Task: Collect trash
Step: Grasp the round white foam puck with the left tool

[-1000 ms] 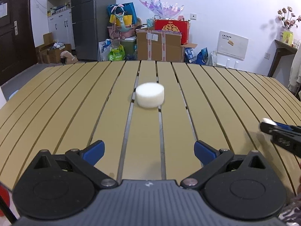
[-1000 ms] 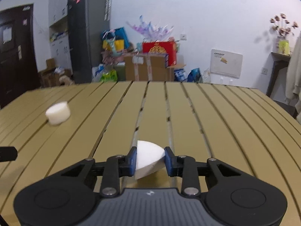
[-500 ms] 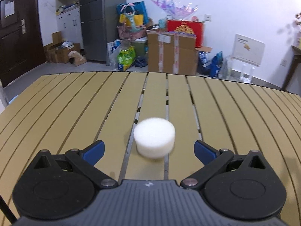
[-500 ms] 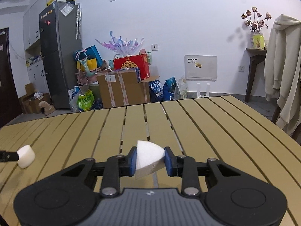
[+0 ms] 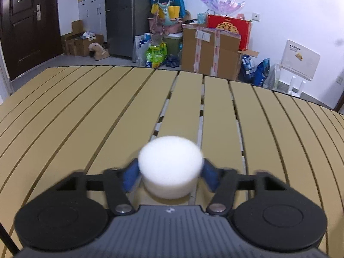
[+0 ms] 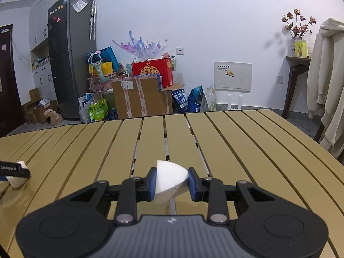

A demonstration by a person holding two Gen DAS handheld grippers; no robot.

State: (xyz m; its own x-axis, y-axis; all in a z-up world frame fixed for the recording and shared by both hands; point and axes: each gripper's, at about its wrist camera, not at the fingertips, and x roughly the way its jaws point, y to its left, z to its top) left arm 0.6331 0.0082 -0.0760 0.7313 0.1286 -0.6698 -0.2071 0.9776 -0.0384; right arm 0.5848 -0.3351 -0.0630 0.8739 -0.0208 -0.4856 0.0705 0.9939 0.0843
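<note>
The left gripper (image 5: 169, 175) is closing, its blue fingers (image 5: 130, 177) flanking the round foam puck (image 5: 169, 168), which sits on the desk (image 5: 64, 116) mid-surface, well back from the far edge; contact is blurred, so I cannot tell if they press yet. The right gripper (image 6: 171, 183) is clenched on a foam wedge (image 6: 169, 177). Both pieces look light, soft and crushable: take the puck across its curved sides, gently.

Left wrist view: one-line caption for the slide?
Left gripper jaws closing around a white round foam puck on the tan slatted table.
</note>
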